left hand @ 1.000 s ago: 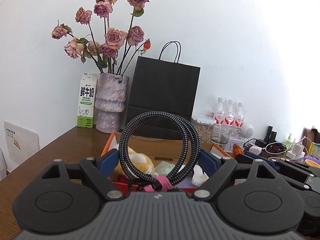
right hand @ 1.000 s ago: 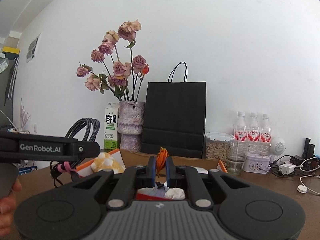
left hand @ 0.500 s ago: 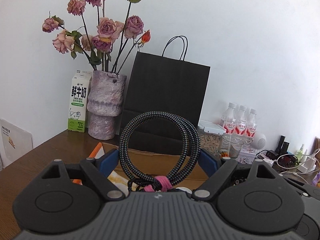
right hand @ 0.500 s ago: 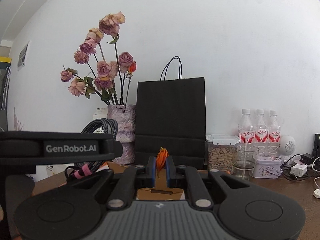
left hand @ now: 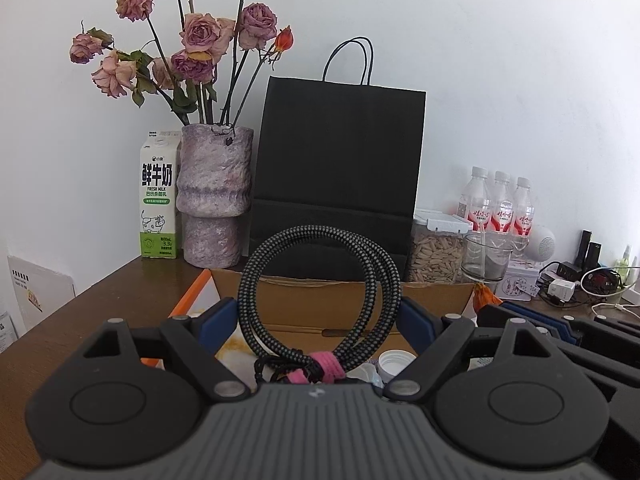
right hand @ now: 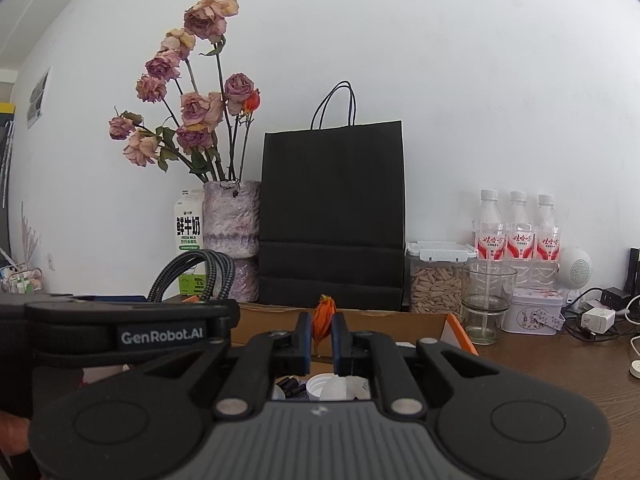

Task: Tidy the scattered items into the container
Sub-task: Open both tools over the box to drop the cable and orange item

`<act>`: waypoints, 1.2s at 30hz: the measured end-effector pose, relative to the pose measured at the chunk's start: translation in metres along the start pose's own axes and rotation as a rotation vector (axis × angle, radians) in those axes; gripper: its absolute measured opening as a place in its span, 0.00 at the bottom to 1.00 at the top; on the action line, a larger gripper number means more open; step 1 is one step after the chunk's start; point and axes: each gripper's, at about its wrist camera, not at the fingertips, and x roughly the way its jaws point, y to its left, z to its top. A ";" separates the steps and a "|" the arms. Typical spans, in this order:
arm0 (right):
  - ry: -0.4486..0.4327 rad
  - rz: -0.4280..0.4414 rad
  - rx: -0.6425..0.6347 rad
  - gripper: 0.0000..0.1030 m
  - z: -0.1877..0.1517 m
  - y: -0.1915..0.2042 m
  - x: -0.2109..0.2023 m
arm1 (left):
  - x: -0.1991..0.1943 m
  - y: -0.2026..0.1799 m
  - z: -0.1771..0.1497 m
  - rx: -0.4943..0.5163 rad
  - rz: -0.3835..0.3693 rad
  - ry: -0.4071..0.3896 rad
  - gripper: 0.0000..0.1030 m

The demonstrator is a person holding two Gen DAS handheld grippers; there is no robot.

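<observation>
My left gripper point(left hand: 318, 320) is shut on a coiled black braided cable point(left hand: 320, 292) tied with a pink strap, held upright above the open cardboard box point(left hand: 344, 296). The cable also shows in the right wrist view point(right hand: 196, 276), above the left gripper body. My right gripper point(right hand: 321, 334) is shut on a small orange dried flower point(right hand: 323, 316), held over the same box point(right hand: 424, 326). Inside the box I see a white cap point(right hand: 320, 384), small black items and white scraps. The orange flower also shows at the right in the left wrist view point(left hand: 485, 296).
A black paper bag point(left hand: 340, 168) stands behind the box. A vase of dried roses point(left hand: 216, 192) and a milk carton point(left hand: 158, 200) stand at the left. A seed jar point(right hand: 438, 284), a glass point(right hand: 488, 300), water bottles point(right hand: 518, 228), a tin and chargers stand at the right.
Both grippers have moved closer to the box and lower, each holding its item. The yellow plush in the box has dropped out of the left wrist view.
</observation>
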 end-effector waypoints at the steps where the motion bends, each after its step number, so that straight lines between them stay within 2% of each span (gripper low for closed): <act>1: 0.000 -0.001 0.000 0.09 0.000 0.000 0.000 | 0.000 0.000 0.000 0.000 0.000 -0.001 0.84; 10: 0.026 0.012 0.030 0.10 0.000 -0.004 0.000 | -0.001 0.001 0.001 -0.003 0.003 -0.003 0.88; 12: 0.018 0.001 0.044 0.18 0.001 -0.006 -0.004 | -0.005 0.002 0.001 -0.001 0.038 -0.028 1.00; 13: 0.011 -0.009 0.053 0.33 0.002 -0.008 -0.007 | -0.008 0.003 0.001 -0.002 0.057 -0.050 1.00; 14: 0.000 -0.023 0.068 0.58 0.002 -0.010 -0.010 | -0.011 0.005 0.001 -0.009 0.066 -0.068 1.00; 15: -0.014 -0.035 0.087 0.72 0.002 -0.014 -0.014 | -0.013 0.009 0.002 -0.025 0.061 -0.082 1.00; 16: -0.024 -0.035 0.097 0.94 0.003 -0.016 -0.016 | -0.015 0.012 0.002 -0.045 0.043 -0.089 1.00; 17: -0.036 -0.034 0.104 0.99 0.004 -0.017 -0.019 | -0.017 0.015 0.002 -0.065 0.028 -0.089 1.00; 23: -0.043 -0.050 0.065 1.00 0.007 -0.010 -0.025 | -0.021 0.015 0.003 -0.070 0.060 -0.099 1.00; 36: -0.030 -0.061 0.064 1.00 0.006 -0.010 -0.024 | -0.022 0.016 0.001 -0.073 0.076 -0.090 1.00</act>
